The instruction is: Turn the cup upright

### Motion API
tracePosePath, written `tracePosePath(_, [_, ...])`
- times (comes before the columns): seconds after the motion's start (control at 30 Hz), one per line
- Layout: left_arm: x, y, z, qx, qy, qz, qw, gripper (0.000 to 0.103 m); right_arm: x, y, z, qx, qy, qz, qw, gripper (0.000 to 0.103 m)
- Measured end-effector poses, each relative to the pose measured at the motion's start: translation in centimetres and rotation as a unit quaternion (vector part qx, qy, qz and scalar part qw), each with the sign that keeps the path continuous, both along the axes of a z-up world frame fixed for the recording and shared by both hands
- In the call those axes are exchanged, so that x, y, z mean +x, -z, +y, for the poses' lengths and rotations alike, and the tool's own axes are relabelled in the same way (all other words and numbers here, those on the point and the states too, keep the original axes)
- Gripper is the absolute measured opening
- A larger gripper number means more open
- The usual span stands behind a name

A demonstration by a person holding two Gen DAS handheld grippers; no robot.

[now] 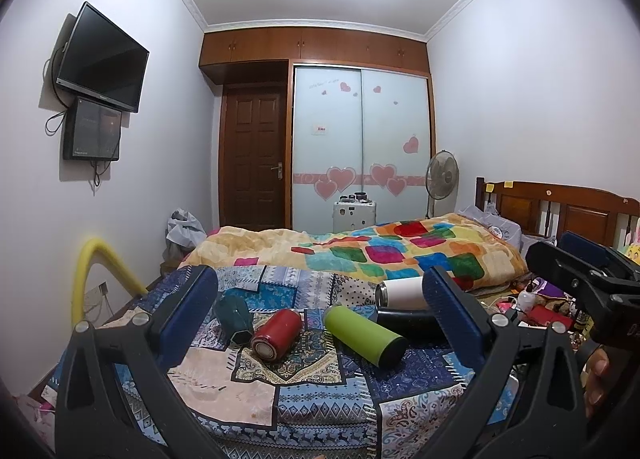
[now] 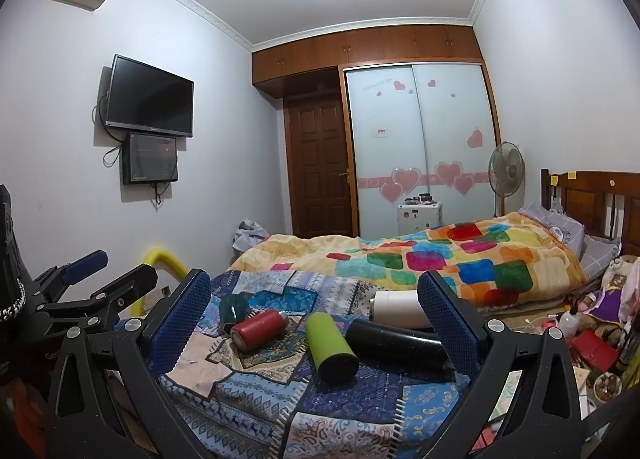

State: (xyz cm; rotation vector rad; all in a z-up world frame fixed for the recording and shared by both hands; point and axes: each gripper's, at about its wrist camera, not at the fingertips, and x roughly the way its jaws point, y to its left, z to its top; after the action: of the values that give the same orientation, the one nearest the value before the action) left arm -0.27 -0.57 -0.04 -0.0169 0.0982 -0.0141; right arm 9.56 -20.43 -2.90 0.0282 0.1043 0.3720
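Several cups lie on their sides on a patchwork cloth [image 1: 320,391] on the bed: a dark teal faceted cup [image 1: 234,317] [image 2: 234,309], a red one [image 1: 276,335] [image 2: 258,329], a lime green one [image 1: 364,335] [image 2: 330,347], a black one [image 1: 404,323] [image 2: 394,343] and a white one [image 1: 400,293] [image 2: 396,309]. My left gripper [image 1: 320,323] is open and empty, held short of the cups. My right gripper [image 2: 316,327] is open and empty too. The right gripper shows at the right edge of the left wrist view [image 1: 580,283]; the left gripper shows at the left of the right wrist view [image 2: 96,279].
A colourful blanket [image 1: 380,255] covers the bed behind the cloth. A wooden headboard [image 1: 560,211] and clutter [image 2: 588,339] are at the right. A yellow padded rail [image 1: 92,283] stands at the left. A wall TV [image 1: 100,59], door and wardrobe lie beyond.
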Motion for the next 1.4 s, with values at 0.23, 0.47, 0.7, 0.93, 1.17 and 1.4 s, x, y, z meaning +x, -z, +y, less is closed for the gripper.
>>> tracePosePath(0.23, [-0.04, -0.04, -0.14, 0.0, 0.001, 0.001, 1.0, 0.103, 0.21, 0.17, 0.04, 0.001, 0.0, 0.0, 1.0, 0.103])
tracePosePath(0.47, [-0.12, -0.09, -0.1, -0.001, 0.0, 0.0, 1.0, 0.103, -0.16, -0.33, -0.34, 0.002, 0.0, 0.001, 1.0, 0.103])
tracePosePath(0.7, [-0.1, -0.12, -0.18, 0.0, 0.001, 0.001, 1.0, 0.103, -0.15, -0.3, -0.35, 0.002, 0.0, 0.001, 1.0, 0.103])
tracePosePath(0.93, [0.06, -0.12, -0.11, -0.002, 0.001, 0.004, 1.0, 0.103, -0.16, -0.28, -0.4, 0.002, 0.0, 0.002, 1.0, 0.103])
tracePosePath(1.17, [0.16, 0.02, 0.03, -0.003, 0.001, 0.004, 1.0, 0.103, -0.15, -0.13, -0.3, 0.001, 0.0, 0.002, 1.0, 0.103])
tracePosePath(1.4, [0.19, 0.05, 0.19, -0.004, 0.0, 0.004, 1.0, 0.103, -0.14, -0.08, -0.24, 0.002, 0.0, 0.002, 1.0, 0.103])
